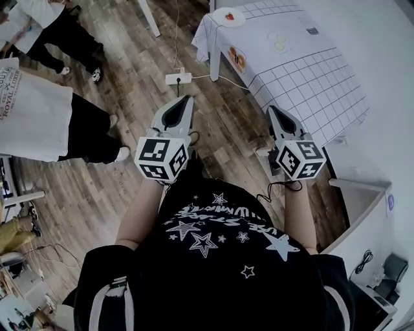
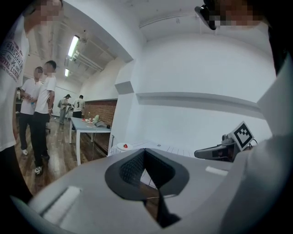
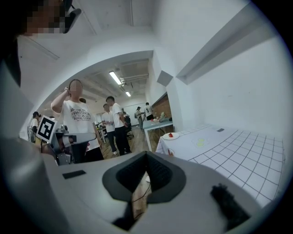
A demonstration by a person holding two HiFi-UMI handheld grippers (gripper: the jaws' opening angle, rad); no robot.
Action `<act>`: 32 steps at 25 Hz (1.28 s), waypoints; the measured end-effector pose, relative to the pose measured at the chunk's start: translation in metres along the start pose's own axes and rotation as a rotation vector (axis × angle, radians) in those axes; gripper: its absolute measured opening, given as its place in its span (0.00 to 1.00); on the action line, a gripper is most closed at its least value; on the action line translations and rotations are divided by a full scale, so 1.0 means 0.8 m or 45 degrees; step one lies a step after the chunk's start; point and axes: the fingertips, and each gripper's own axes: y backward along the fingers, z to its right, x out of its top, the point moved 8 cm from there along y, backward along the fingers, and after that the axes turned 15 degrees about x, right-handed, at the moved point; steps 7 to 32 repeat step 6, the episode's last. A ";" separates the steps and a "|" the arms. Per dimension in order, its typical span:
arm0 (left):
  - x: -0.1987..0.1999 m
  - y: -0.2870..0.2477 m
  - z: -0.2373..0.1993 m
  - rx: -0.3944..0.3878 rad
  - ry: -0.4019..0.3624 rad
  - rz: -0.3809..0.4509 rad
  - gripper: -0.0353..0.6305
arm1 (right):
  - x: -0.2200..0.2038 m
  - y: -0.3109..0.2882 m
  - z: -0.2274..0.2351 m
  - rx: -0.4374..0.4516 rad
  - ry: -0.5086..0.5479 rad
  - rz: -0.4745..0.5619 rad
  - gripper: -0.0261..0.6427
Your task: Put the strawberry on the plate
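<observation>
Rnd white plate [image 1: 239, 19], grid-check tablecloth [image 1: 310, 77].

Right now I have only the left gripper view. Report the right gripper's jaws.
Observer: The right gripper is shut, with nothing between its jaws.
Operator: Name what else lies on the table.
Observer: A flat yellow-green thing lies mid-table, apart from the plate.
Operator: Check the floor ahead.
Observer: A power strip lies there, short of the table, and a cable runs from it toward the table.
</observation>
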 end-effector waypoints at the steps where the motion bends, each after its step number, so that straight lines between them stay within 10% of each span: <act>1: 0.000 0.007 0.002 0.005 0.004 0.010 0.07 | -0.003 0.005 -0.003 -0.001 -0.002 -0.003 0.06; 32: -0.003 0.030 0.011 0.007 0.008 0.020 0.07 | -0.016 0.026 -0.016 0.000 -0.006 -0.014 0.06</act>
